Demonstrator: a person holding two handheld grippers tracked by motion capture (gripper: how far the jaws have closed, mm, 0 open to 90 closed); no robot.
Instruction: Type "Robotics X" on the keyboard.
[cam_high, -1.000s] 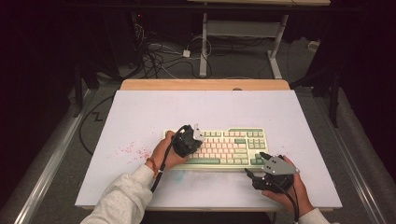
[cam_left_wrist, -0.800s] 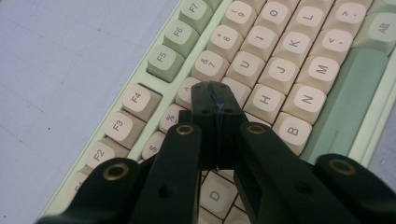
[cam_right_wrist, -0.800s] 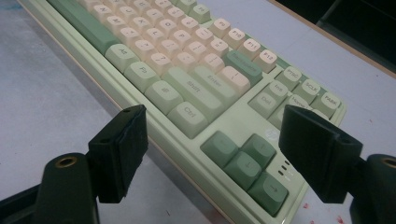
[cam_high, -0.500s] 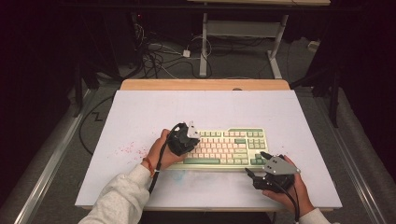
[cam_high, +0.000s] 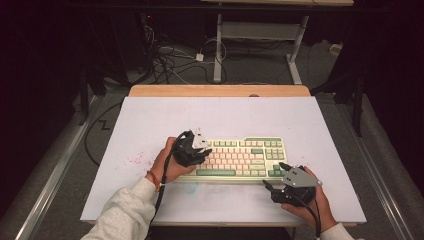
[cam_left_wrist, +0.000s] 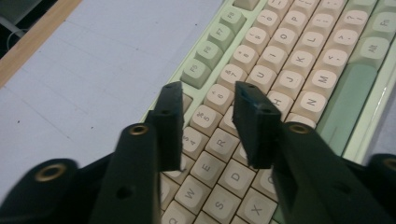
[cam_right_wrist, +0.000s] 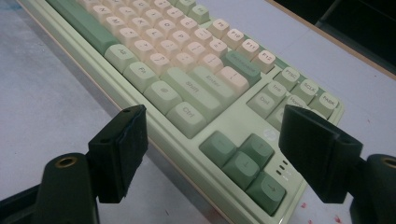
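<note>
left gripper (cam_high: 200, 150): moved up and away from keyboard's (cam_high: 250, 155) near-left edge, now above the left letter keys
left jaws: a narrow gap between them, over the 5/6/T key area
left hand (cam_high: 167, 165): shifted farther onto the table with it

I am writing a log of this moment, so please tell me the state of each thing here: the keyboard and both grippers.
Keyboard: flat on the white table, keys up, not held.
Left gripper: jaws partly open, above the left-side keys, holding nothing.
Right gripper: jaws wide open, near the keyboard's right front corner, holding nothing.
</note>
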